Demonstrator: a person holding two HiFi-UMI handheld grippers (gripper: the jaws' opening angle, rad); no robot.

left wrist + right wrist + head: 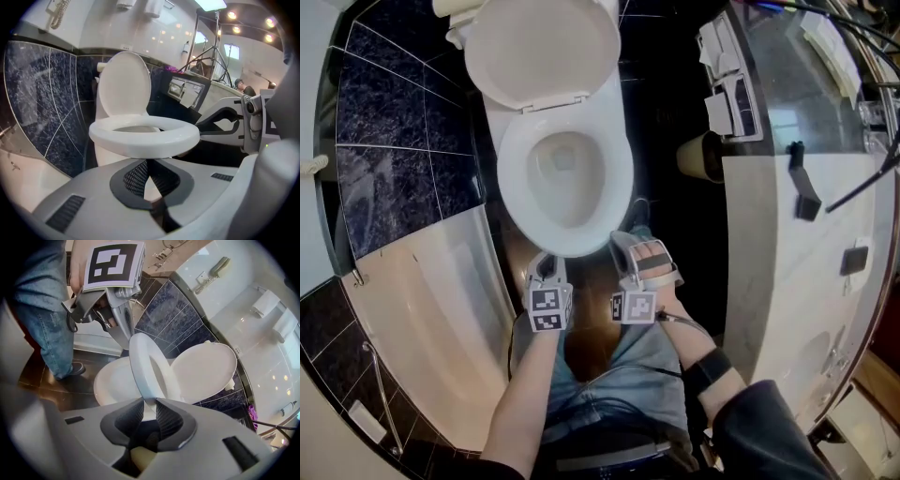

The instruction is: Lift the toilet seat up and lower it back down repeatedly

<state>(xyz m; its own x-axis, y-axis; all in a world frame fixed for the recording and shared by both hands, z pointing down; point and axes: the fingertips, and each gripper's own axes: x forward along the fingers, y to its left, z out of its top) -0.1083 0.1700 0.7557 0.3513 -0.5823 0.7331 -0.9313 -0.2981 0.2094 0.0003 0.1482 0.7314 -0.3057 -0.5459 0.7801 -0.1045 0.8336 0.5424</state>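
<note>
A white toilet [565,178] stands with its lid [542,49] up against the wall. In the right gripper view the seat [149,369] is tilted a little above the bowl [110,383], and my right gripper [149,411] is shut on its front rim. In the head view that gripper [630,247] sits at the seat's front right edge. My left gripper [547,269] is at the front left, just below the seat [145,133]. Its pads [137,177] meet at the tips with nothing between them.
A cream bathtub [422,281] runs along the left, close to the toilet, with dark marbled tiles [394,122] behind it. A vanity counter [787,244] fills the right side, and a round bin [701,156] stands between it and the toilet. The person's jeans [628,375] are right behind both grippers.
</note>
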